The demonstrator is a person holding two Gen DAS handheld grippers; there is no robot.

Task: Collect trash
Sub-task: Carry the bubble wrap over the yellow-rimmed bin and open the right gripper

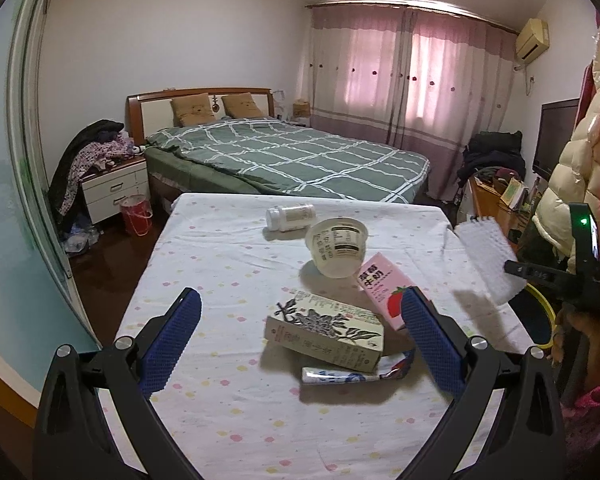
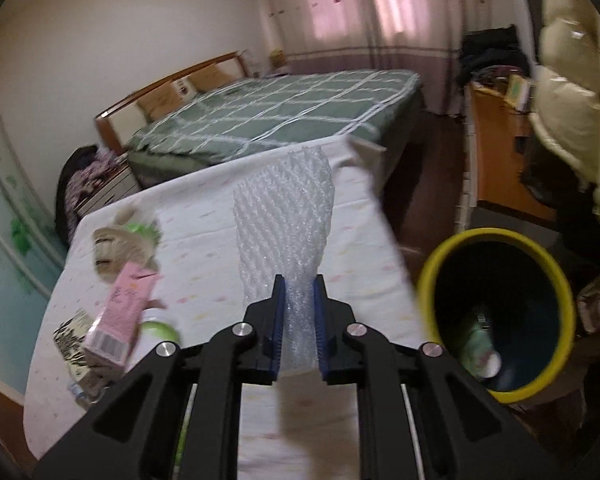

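A bedroom table (image 1: 228, 400) under a dotted cloth bears a bottle (image 1: 290, 217), cup (image 1: 337, 246), pink carton (image 1: 386, 289) and flowered box (image 1: 324, 328). The left gripper (image 1: 300, 332) hangs spread above the box. The right gripper (image 2: 299, 312) pinches white foam netting (image 2: 286, 216) off the table; right of it stands a yellow-rimmed bin (image 2: 428, 276).

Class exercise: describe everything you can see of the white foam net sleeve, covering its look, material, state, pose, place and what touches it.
The foam net sleeve is white, translucent, soft-looking foam mesh with a diamond lattice. It is squeezed flat at its lower end between the blue pads of the right gripper, which is shut on it, and flares wider toward its free top end. It is held clear above the dotted tablecloth, left of the yellow-rimmed bin. Only the gripper touches it.
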